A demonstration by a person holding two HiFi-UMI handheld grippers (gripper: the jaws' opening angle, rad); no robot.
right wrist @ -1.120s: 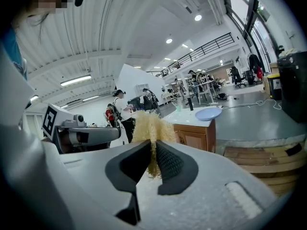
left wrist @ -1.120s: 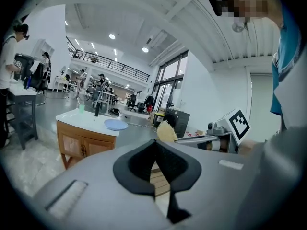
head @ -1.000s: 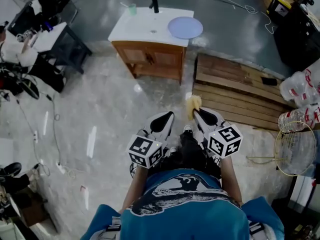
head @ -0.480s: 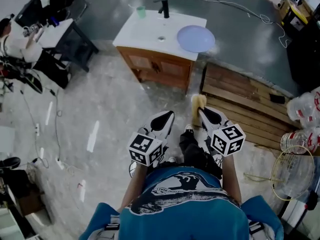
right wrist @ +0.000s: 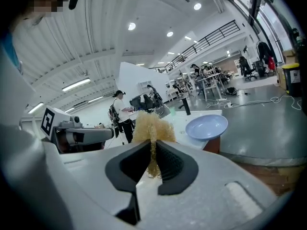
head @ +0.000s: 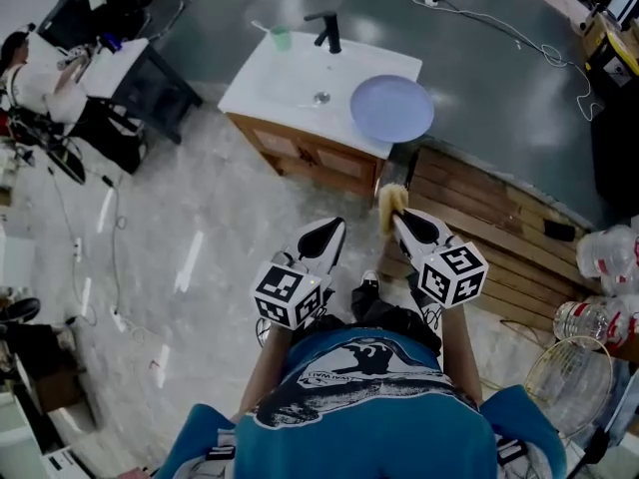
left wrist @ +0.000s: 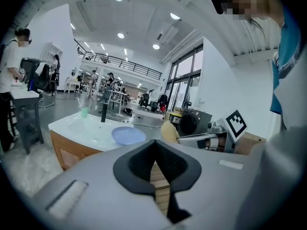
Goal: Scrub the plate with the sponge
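Head view: I am standing well apart from the white counter (head: 275, 73), which is carrying the task's thing.

1. Left gripper (head: 332, 228): I am holding it low in front of my body. In the left gripper view, its fingers are pressing together along one seam, with nothing between them. This gripper (left wrist: 154, 152) is free for steadying work.

2. Plate (head: 391, 108): it is lying flat at the right end of the counter, close to the edge, to the right of the drain. In the left gripper view the plate (left wrist: 128, 135) is showing a shallow, raised rim. I am judging it to be stiff, smooth and breakable, and likely to slide under sideways scrubbing. The rim nearest me looks like the best place for the empty fingers to take hold, so that the bowl is left clear.

3. Right gripper (head: 397, 218): its fingers are clamping the sponge (head: 390, 200), as the right gripper view confirms. There the sponge (right wrist: 152, 128) is squeezing thin between the pads and flaring into a tuft beyond the tips. I am judging it to be light, soft and springy. It needs firm pressure on the plate (right wrist: 206, 127) but is carrying little risk of scratching.
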